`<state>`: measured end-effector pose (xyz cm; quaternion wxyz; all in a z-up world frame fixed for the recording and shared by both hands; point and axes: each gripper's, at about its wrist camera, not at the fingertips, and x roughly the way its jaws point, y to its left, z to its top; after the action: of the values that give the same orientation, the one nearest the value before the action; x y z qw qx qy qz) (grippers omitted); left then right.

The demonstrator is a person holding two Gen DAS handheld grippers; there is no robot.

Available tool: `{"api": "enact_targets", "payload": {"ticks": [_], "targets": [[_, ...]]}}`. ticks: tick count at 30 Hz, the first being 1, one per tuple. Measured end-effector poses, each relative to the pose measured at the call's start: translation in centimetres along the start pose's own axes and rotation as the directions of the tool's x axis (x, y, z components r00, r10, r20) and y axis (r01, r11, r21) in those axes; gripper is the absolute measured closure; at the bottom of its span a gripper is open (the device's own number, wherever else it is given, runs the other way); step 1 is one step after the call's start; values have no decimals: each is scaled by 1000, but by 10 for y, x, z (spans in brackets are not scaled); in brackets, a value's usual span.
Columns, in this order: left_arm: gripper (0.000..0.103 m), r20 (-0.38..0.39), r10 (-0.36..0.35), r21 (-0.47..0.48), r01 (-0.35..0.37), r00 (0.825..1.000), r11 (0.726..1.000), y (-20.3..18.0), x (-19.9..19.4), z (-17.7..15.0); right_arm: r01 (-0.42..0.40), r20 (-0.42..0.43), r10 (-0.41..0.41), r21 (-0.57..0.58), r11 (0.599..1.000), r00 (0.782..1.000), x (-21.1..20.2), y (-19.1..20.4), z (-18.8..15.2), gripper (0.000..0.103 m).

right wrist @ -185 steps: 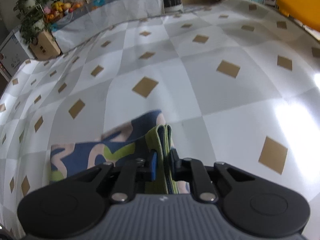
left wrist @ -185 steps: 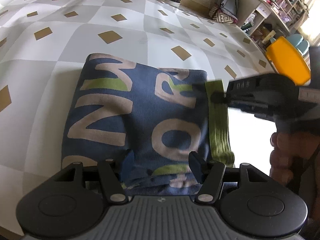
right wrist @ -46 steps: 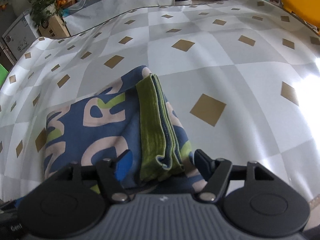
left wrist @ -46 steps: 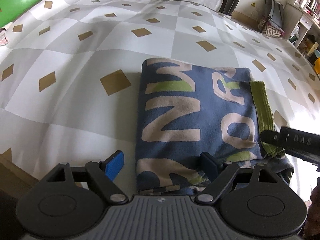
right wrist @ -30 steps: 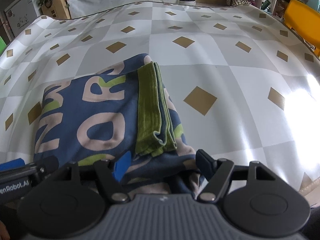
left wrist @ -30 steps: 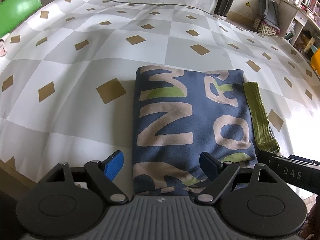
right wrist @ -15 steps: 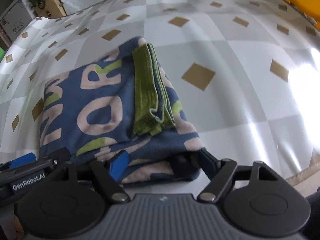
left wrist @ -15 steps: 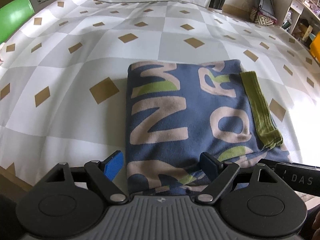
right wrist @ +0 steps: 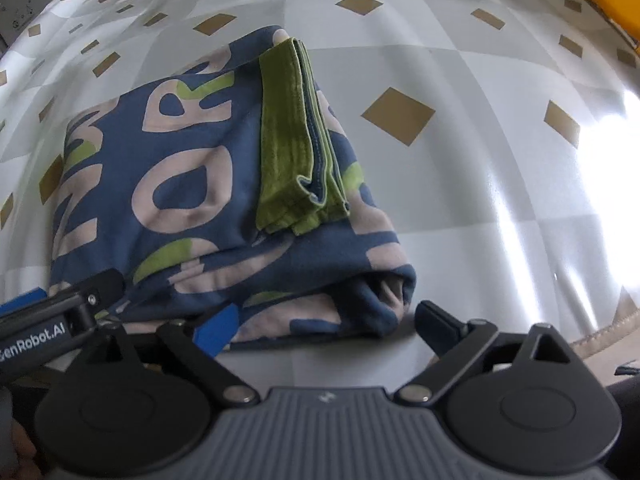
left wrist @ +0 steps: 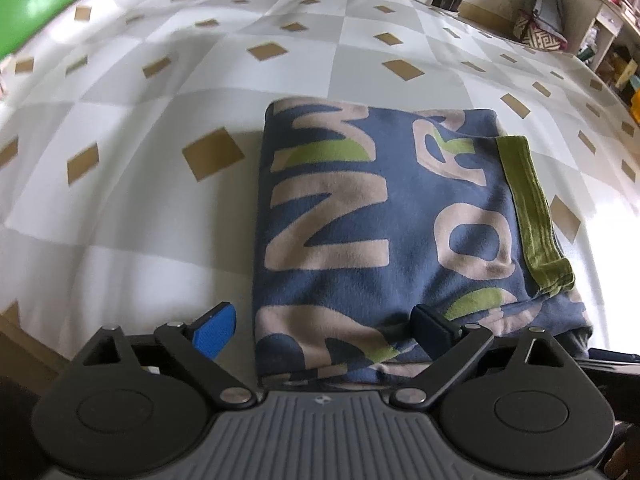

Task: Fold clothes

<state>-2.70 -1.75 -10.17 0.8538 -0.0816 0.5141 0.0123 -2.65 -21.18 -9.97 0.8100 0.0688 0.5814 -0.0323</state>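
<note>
We have one garment (left wrist: 384, 220), blue with big pale letters and a green band (left wrist: 528, 208), lying folded into a flat packet on the checked tablecloth (left wrist: 160, 120) straight ahead of both tools. Its near edge sits right at our fingertips, and its longer side seems to run away from us.

Our left gripper (left wrist: 324, 328) has just been opening; its jaws stand wide, the blue pad off the cloth's left edge and the dark pad resting over the near edge, pressing nothing. Our right gripper (right wrist: 326, 326) has likewise just been opening and is released, its jaws straddling the packet's loose, bunched near-right corner (right wrist: 384, 300).

We judge that corner to be the spot still needing a tuck, and the right hand is the nearer one. We count one garment and two grippers.
</note>
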Motion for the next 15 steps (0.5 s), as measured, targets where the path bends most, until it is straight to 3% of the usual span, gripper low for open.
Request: {"api": "enact_targets", "payload": {"ticks": [4, 10, 15], "targets": [[6, -30, -19, -12, 19, 999, 1000, 2, 3, -2, -41, 16, 40, 67, 997, 999, -3, -10, 0, 7], [0, -60, 18, 50, -15, 998, 999, -5, 7, -3, 31, -18, -31, -17, 999, 999, 1, -1, 1, 6], [0, -69, 24, 65, -19, 997, 998, -6, 5, -2, 8, -35, -8, 0, 1000, 999, -1, -6, 2, 6]]}}
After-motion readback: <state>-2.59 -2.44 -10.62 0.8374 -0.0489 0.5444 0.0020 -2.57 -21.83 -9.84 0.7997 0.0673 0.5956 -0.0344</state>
